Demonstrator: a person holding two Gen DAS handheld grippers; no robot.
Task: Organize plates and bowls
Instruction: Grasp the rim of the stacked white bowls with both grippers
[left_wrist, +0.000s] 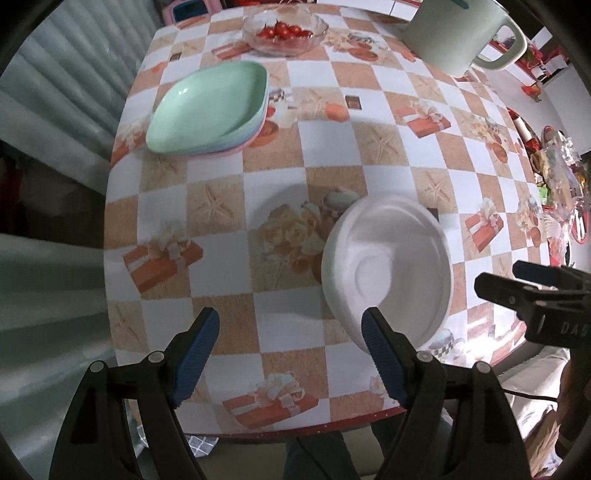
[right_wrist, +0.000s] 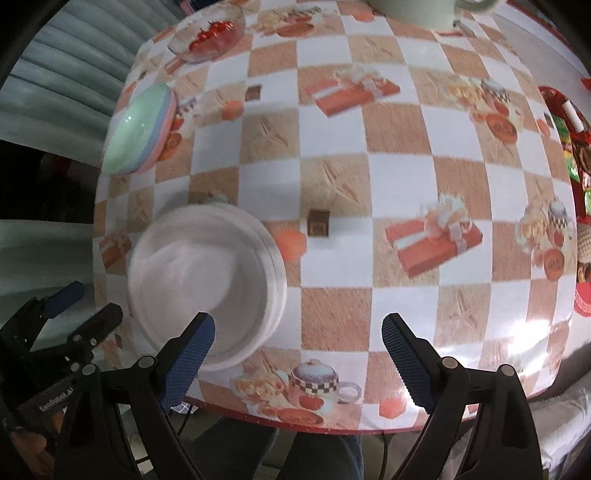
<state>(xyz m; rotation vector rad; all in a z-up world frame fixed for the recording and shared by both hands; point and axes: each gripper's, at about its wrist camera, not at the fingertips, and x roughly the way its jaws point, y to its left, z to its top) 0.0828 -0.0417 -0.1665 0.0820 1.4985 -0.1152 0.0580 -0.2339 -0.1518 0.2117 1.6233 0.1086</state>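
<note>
The left gripper (left_wrist: 290, 354) hangs over the near edge of the table (left_wrist: 388, 96) with its fingers spread wide and nothing between them. The right gripper (right_wrist: 298, 360) is likewise spread and empty. In the left view the white bowls (left_wrist: 386, 264) sit at about 2 o'clock from the left gripper, the right pad overlapping the near rim in the picture, though I cannot tell whether it touches. In the right view they lie at about 10 o'clock; several nested rims show, so this looks like a stack already. The plates (left_wrist: 210, 107), green on top of blue and pink, rest well apart at 11 o'clock in the left view, near the far left table edge. A glass bowl (left_wrist: 284, 31) of red fruit and a pale jug (left_wrist: 458, 33) stand beyond.

Both piles look gathered, so the job seems close to done; what remains is probably squaring the bowls or shifting them nearer the plates. To do that well, take the near rim with one finger inside and one outside, close gently, and slide low instead of lifting, since nested bowls can separate or tip. Keep the other gripper clear.
</note>
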